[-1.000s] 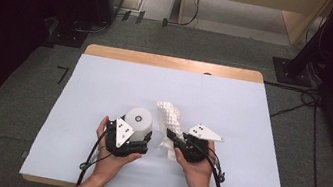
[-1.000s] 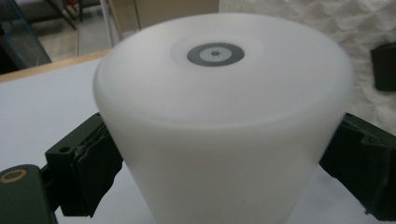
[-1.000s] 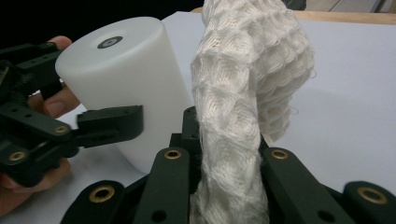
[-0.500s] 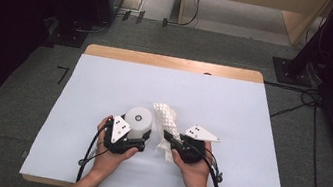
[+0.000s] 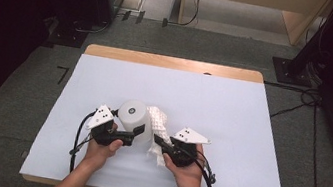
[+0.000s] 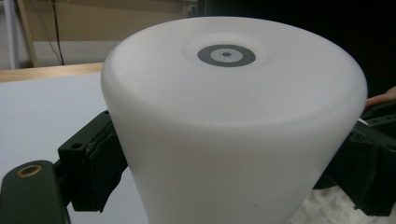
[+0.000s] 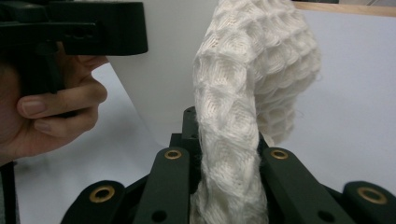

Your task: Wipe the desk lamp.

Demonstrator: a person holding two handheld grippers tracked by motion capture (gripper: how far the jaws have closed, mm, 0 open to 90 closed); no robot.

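A white cup (image 5: 132,113) (image 6: 233,121) stands upside down, a grey ring on its upturned base. My left gripper (image 5: 134,126) (image 6: 231,179) holds it by its sides; the jaws have just been closing and now press on the cup. A white knitted cloth (image 5: 157,120) (image 7: 257,70) rises beside the cup and leans on it. My right gripper (image 5: 156,141) (image 7: 229,175) is shut on the cloth's lower end. In the right gripper view the left hand (image 7: 51,112) and its gripper (image 7: 74,28) are close at the left.
A white sheet (image 5: 232,114) covers the table, with a wooden strip (image 5: 174,63) along the far edge. Dark equipment and cables stand on the floor around it.
The left gripper's jaws have closed onto the cup, and hand and cup have shifted a little to the left and up. The right hand and the cloth have stayed put.
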